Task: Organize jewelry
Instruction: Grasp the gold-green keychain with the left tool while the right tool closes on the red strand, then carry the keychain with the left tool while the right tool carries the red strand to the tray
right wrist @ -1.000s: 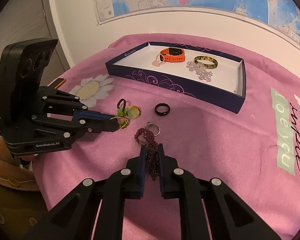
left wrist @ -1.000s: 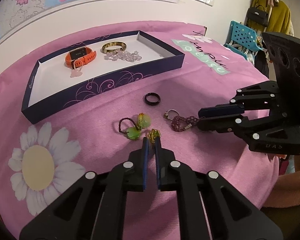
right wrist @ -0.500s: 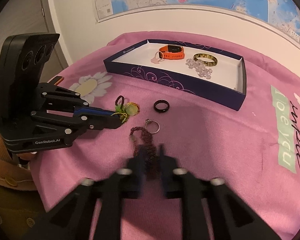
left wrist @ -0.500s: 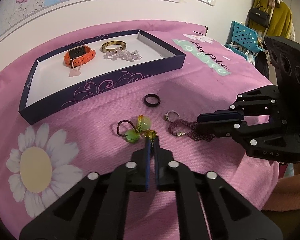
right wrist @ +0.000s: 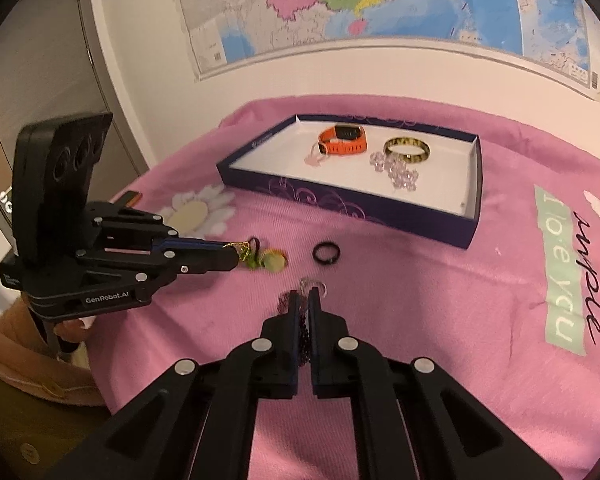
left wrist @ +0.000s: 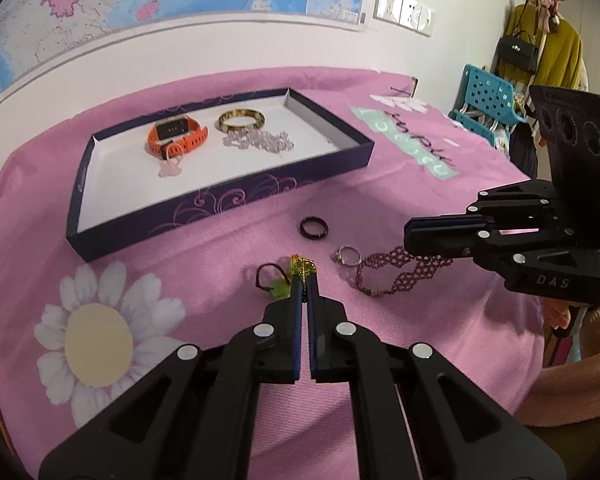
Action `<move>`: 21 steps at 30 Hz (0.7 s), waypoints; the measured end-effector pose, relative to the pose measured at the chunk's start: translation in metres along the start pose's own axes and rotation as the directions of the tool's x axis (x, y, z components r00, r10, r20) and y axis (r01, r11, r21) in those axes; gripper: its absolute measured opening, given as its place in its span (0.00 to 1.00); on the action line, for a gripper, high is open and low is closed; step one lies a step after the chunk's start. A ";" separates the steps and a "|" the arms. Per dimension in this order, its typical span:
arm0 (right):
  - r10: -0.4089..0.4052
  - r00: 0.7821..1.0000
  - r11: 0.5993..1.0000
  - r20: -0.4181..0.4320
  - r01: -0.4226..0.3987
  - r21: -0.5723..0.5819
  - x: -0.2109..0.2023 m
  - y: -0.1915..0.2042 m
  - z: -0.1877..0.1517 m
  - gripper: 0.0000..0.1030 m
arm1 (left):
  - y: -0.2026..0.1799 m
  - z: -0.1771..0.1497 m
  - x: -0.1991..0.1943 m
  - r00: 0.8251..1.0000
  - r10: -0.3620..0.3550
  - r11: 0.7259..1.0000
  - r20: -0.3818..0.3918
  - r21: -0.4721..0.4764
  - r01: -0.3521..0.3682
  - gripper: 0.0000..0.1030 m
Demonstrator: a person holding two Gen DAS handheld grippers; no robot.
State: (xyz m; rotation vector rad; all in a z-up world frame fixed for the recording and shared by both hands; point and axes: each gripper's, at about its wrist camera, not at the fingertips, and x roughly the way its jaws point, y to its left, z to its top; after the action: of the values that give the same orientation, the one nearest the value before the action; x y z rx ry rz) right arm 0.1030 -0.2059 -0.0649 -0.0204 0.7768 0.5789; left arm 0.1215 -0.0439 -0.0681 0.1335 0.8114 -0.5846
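Tray (left wrist: 228, 204) sits upper left of centre in the left wrist view, dark purple walls, white floor; in it we see an orange watch (left wrist: 176, 138), a gold bangle (left wrist: 241, 120) and a clear bead strand (left wrist: 260, 141) just below the bangle, with a pale pink charm (left wrist: 168, 169) below the watch. Left gripper (left wrist: 304, 280) lies low and central in that view, fingers pressed nearly together, pinching a gold tassel (left wrist: 302, 266) tied to the green charm (left wrist: 279, 290); a dark cord loop (left wrist: 265, 276) trails to its left on the pink cloth (left wrist: 220, 304). Right gripper (right wrist: 302, 300) is bottom centre in the right wrist view, fingers likewise nearly closed on a purple bead bracelet (left wrist: 396, 268); in the left wrist view that bracelet hangs from its tips at centre right, its far end and a silver ring (left wrist: 349, 257) lying on the cloth. Black ring (left wrist: 314, 227) rests alone between tray and bracelet, apart from both. In the right wrist view the tray (right wrist: 340, 200) is upper centre, the left gripper (right wrist: 236, 258) at middle left, the black ring (right wrist: 326, 253) at centre. Map (right wrist: 380, 0) fills the wall above.
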 end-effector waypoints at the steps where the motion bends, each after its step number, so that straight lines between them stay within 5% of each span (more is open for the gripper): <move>1: 0.000 1.000 1.000 0.005 0.000 -0.001 -0.001 0.000 0.002 0.03 | 0.001 0.001 -0.002 1.000 0.001 1.000 0.006 0.000 -0.001 0.03; 16: -0.025 0.995 0.998 0.093 0.031 -0.063 -0.015 0.000 0.042 0.00 | 0.019 0.024 -0.024 0.993 0.068 0.998 0.093 -0.016 -0.067 0.03; 21: -0.029 1.000 0.999 0.001 0.029 -0.036 -0.001 -0.012 0.035 0.06 | 0.020 0.026 -0.024 0.994 0.061 0.998 0.092 -0.016 -0.059 0.03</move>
State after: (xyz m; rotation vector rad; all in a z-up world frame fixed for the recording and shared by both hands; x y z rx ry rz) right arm 0.1315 -0.2089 -0.0416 -0.0642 0.7649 0.5654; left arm 0.1357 -0.0250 -0.0352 0.1172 0.7196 -0.5246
